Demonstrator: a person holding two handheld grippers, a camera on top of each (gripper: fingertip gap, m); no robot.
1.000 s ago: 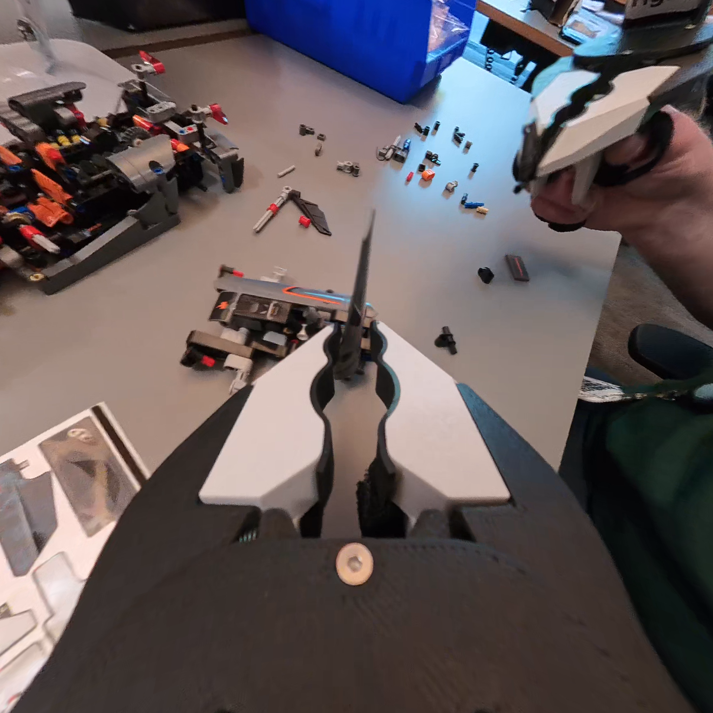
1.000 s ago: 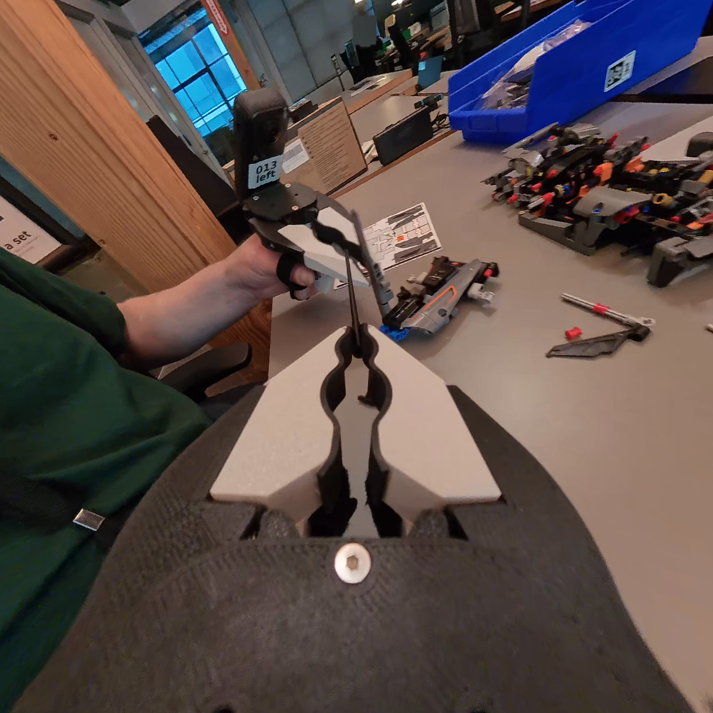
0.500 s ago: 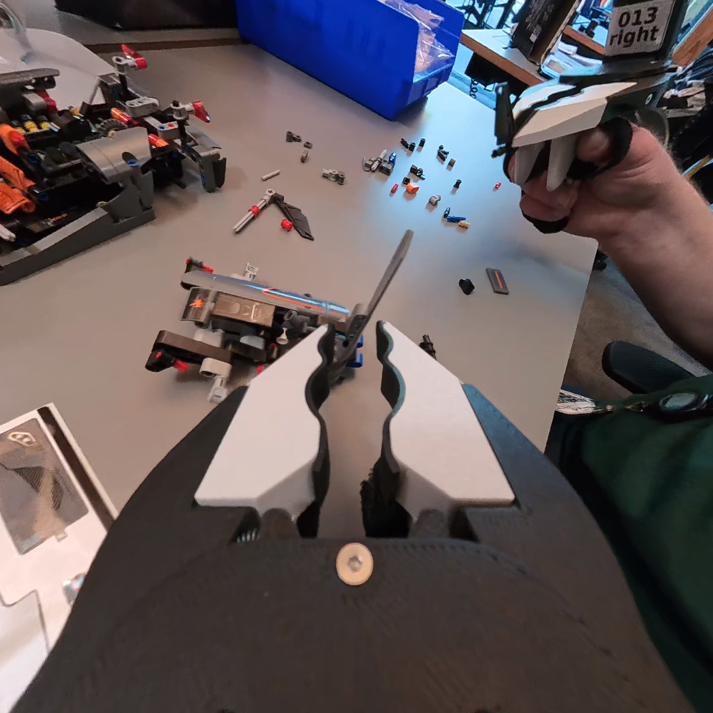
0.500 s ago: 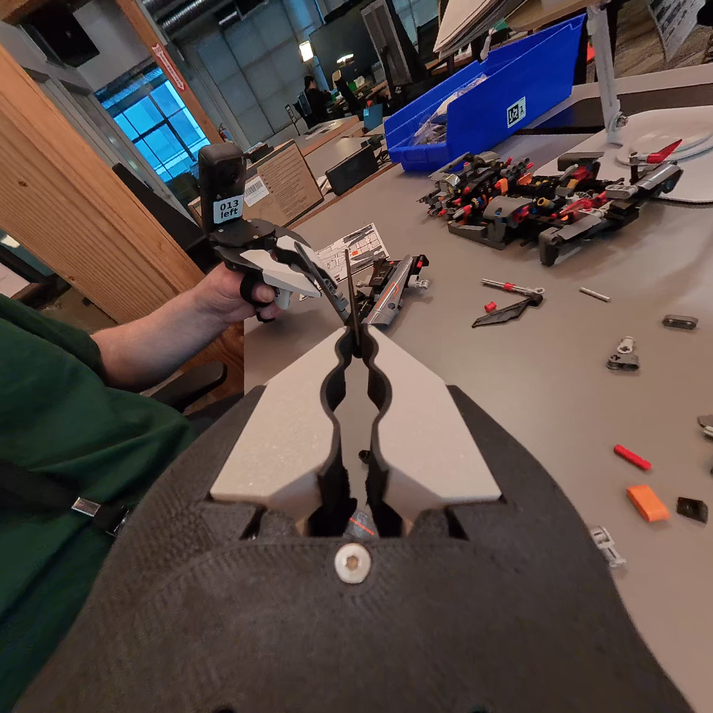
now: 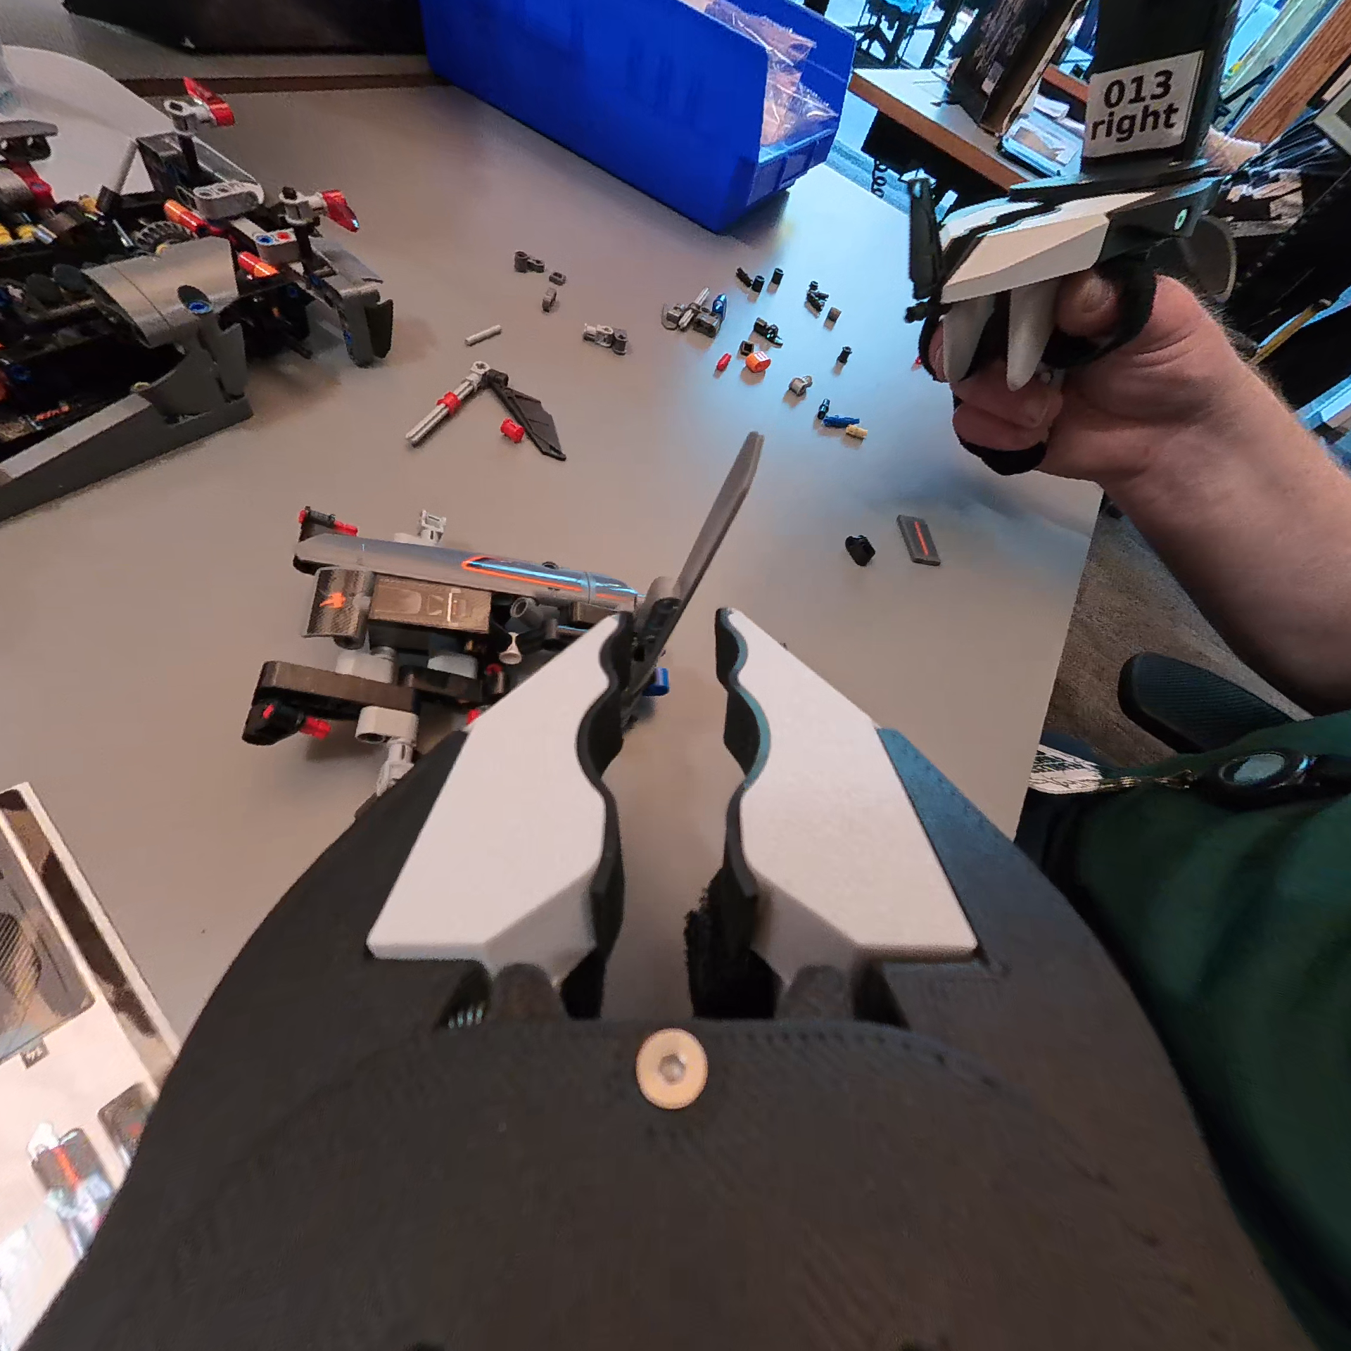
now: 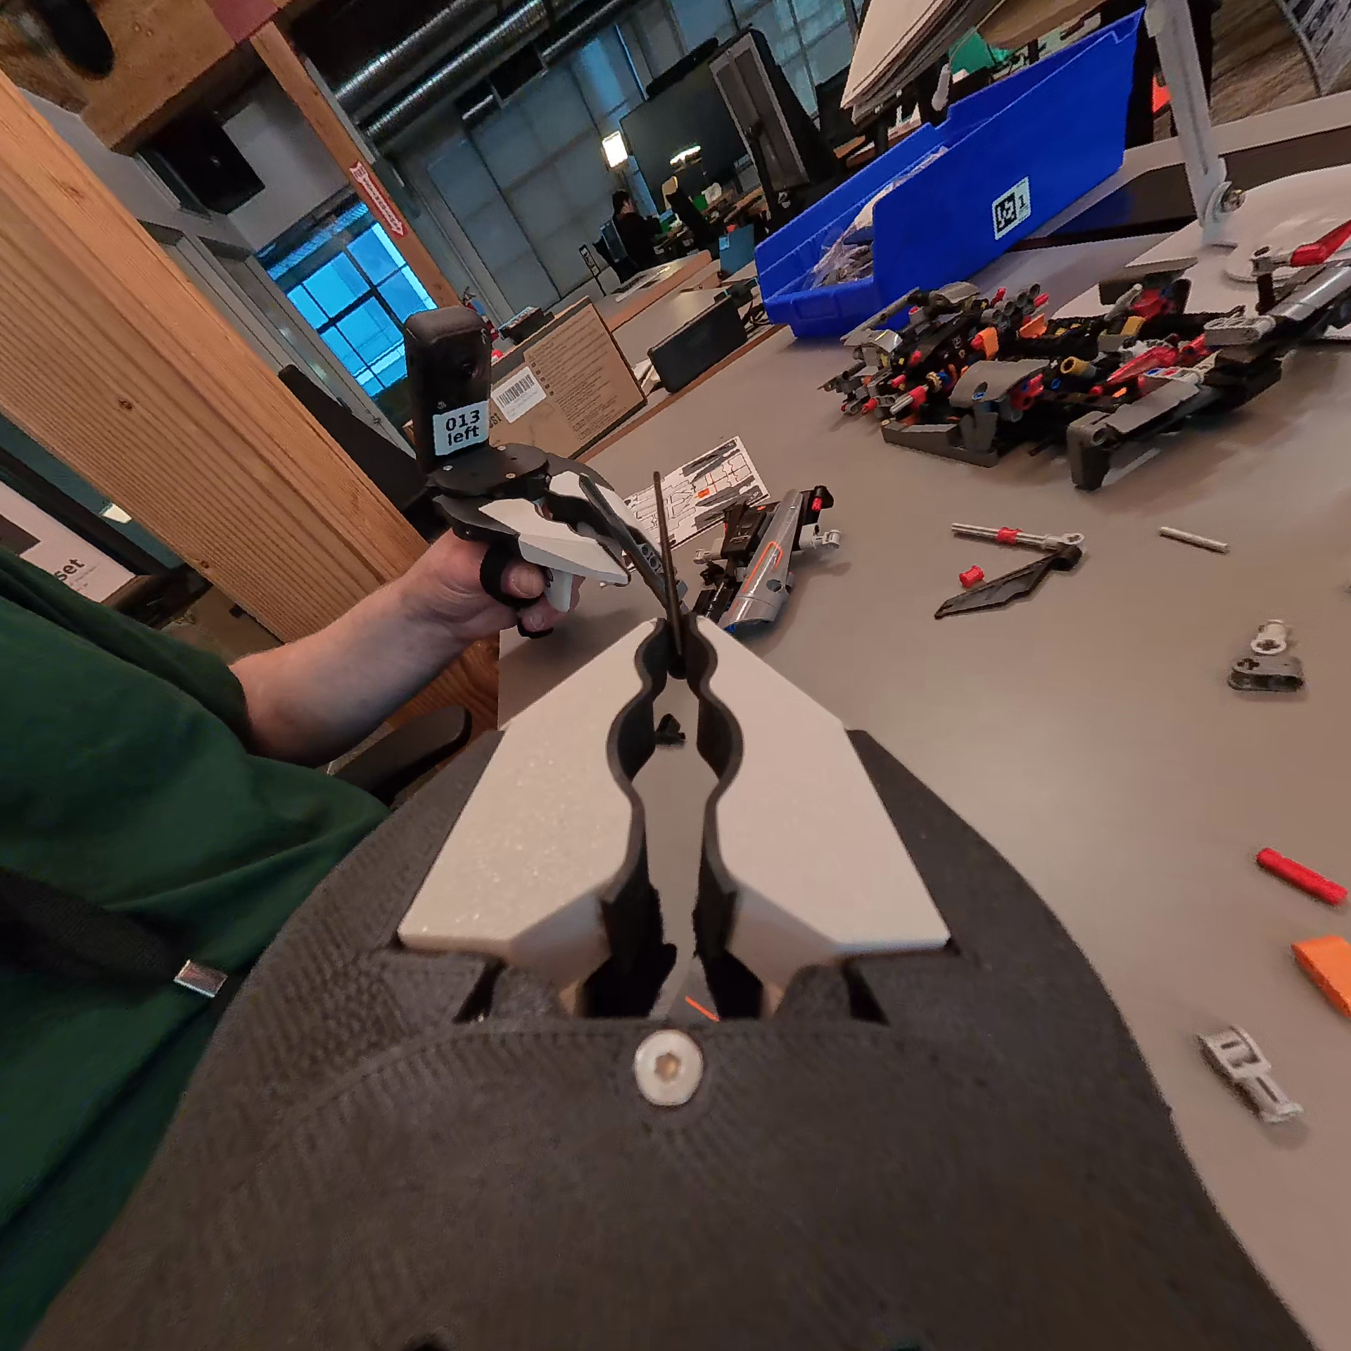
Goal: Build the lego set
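Two grippers are raised above the tabletop (image 5: 731,475). The left gripper (image 5: 669,643), jaws parted, barely keeps a grey blade piece (image 5: 705,545) against one finger; it should be re-clamped first. The right gripper (image 6: 676,643) is closed on a thin black strip (image 6: 665,555). The grey sub-assembly (image 5: 439,621) lies near, left.

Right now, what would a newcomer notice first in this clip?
Probably the left hand-held gripper, open, with a long grey panel leaning on one finger. Next, the right hand-held gripper, shut on a thin black strip. Behind them a half-built car lies on the grey table.
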